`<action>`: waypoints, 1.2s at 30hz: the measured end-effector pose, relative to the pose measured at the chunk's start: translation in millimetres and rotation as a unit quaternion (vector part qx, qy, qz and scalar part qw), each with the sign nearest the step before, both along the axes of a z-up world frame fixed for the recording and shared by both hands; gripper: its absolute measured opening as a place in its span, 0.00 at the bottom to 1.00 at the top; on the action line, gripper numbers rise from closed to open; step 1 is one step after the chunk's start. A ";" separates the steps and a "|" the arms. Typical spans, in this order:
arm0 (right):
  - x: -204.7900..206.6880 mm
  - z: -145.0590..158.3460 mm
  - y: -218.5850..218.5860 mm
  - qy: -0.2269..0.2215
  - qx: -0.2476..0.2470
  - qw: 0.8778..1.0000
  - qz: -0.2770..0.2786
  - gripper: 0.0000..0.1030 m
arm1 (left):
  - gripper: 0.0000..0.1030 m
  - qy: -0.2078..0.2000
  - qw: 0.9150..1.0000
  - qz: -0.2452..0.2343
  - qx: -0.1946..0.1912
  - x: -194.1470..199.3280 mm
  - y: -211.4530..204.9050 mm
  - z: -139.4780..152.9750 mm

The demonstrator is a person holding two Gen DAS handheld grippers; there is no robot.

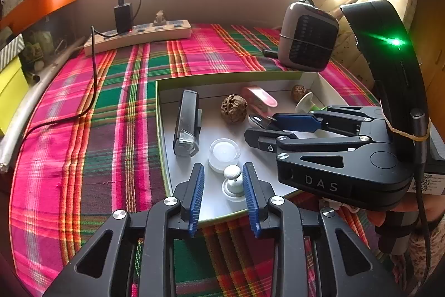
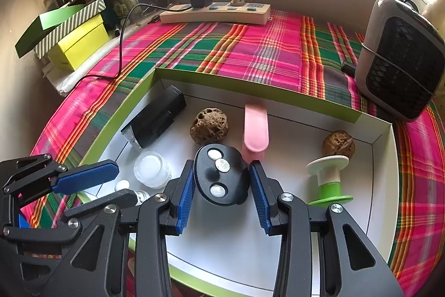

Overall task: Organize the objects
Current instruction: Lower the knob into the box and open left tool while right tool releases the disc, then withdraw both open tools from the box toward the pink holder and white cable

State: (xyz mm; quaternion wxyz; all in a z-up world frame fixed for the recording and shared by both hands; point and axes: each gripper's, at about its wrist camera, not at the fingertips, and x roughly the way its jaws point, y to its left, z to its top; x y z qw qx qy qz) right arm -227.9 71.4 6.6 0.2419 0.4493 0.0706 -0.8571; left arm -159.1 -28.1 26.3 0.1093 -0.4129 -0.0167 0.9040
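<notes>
A shallow green-rimmed box (image 1: 164,146) (image 2: 250,91) lies on the plaid cloth. In it are a black rectangular device (image 1: 187,127) (image 2: 158,118), two walnuts (image 1: 233,108) (image 2: 210,125) (image 2: 338,144), a pink clip (image 1: 258,99) (image 2: 255,130), a clear jar (image 1: 224,153) (image 2: 151,169), a green-and-white spool (image 2: 329,180) and a small white knob (image 1: 233,180). My left gripper (image 1: 224,194) is open around the white knob, pads apart from it. My right gripper (image 2: 221,194) (image 1: 261,127) is open around a black oval disc (image 2: 221,178) with white buttons, pads close beside it.
A power strip (image 1: 139,36) (image 2: 215,13) with a black charger and cable lies at the back. A grey heater (image 1: 307,38) (image 2: 400,60) stands at the right behind the box. Yellow, striped and orange boxes (image 2: 75,43) are stacked at the left.
</notes>
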 end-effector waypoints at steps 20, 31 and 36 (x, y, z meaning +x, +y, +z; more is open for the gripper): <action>5.8 5.3 6.1 -0.002 -0.014 1.000 -0.014 0.45 | 0.31 0.002 1.000 0.001 -0.001 3.0 -1.6 2.7; 16.8 14.3 16.1 0.007 -0.023 0.999 -0.023 0.46 | 0.37 0.004 1.000 0.005 0.001 9.3 -2.5 7.4; 23.7 19.5 22.5 0.014 -0.028 0.999 -0.030 0.46 | 0.37 0.007 1.000 0.008 0.001 14.5 -3.4 10.4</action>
